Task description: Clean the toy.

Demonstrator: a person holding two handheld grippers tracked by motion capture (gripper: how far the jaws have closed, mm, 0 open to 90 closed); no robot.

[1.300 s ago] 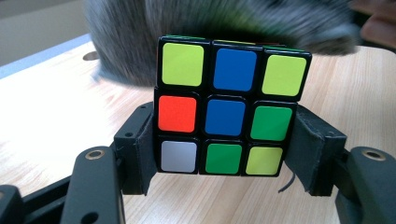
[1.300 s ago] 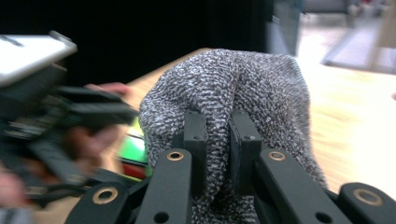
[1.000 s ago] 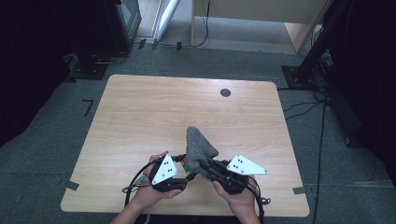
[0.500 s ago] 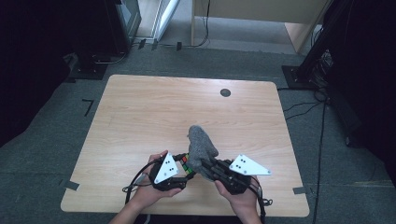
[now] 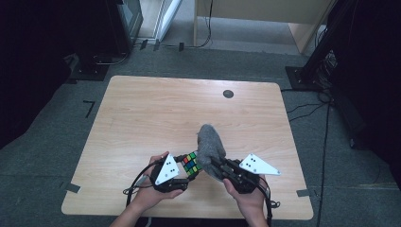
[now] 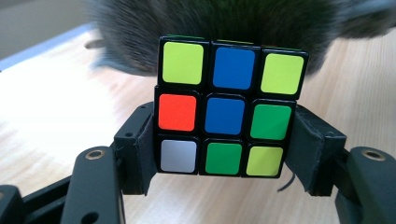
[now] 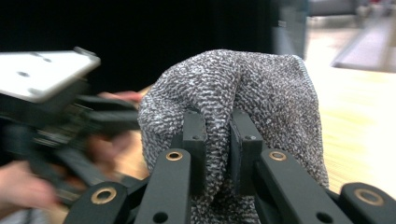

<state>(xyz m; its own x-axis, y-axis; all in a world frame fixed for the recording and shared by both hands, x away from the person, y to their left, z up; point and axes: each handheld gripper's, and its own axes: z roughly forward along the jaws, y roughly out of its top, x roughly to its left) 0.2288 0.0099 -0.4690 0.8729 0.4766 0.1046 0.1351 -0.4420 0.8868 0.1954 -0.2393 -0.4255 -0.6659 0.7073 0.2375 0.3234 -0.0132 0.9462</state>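
A colour puzzle cube [image 6: 224, 107] with mixed yellow, blue, green, red and white tiles sits clamped between the jaws of my left gripper [image 6: 223, 149], near the table's front edge [image 5: 191, 162]. My right gripper [image 7: 217, 135] is shut on a fold of grey knitted cloth [image 7: 243, 88]. That cloth [image 5: 209, 142] stands bunched up just right of the cube, pressed against it, with the right gripper [image 5: 222, 166] at its near side. In the left gripper view the cloth [image 6: 243, 23] is a grey blur behind the cube.
The wooden table [image 5: 156, 109] has a small dark round disc [image 5: 228, 93] near its far edge. Tape strips mark the front corners [image 5: 73, 187]. Dark stands and cables lie on the floor to the right [image 5: 326, 94].
The cloth in the right gripper has shifted slightly right and nearer the cube. The left gripper and cube have kept still.
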